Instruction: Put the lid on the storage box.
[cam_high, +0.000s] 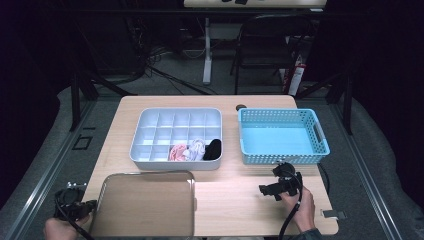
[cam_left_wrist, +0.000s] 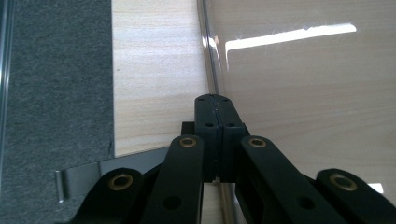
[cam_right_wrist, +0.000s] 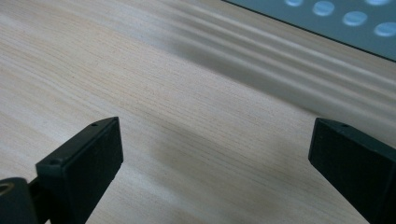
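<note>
A clear rectangular lid (cam_high: 145, 202) with a shiny rim lies at the table's front left. My left gripper (cam_high: 89, 206) sits at its left edge. In the left gripper view its jaws (cam_left_wrist: 215, 100) stand pressed together, and the lid's rim (cam_left_wrist: 208, 51) runs straight into the seam between them. A grey divided box (cam_high: 176, 137) behind the lid holds pink, white and black rolled cloths (cam_high: 196, 149) in its front compartments. My right gripper (cam_high: 276, 189) hovers low over bare wood in front of the blue basket (cam_high: 282, 136), its fingers (cam_right_wrist: 84, 163) wide apart with nothing between them.
The table's left edge and grey carpet (cam_left_wrist: 56, 93) lie just beside the left gripper. A metal clip (cam_left_wrist: 81, 179) sticks out under the table edge. A folding chair (cam_high: 265, 45) and cables stand beyond the table's far side.
</note>
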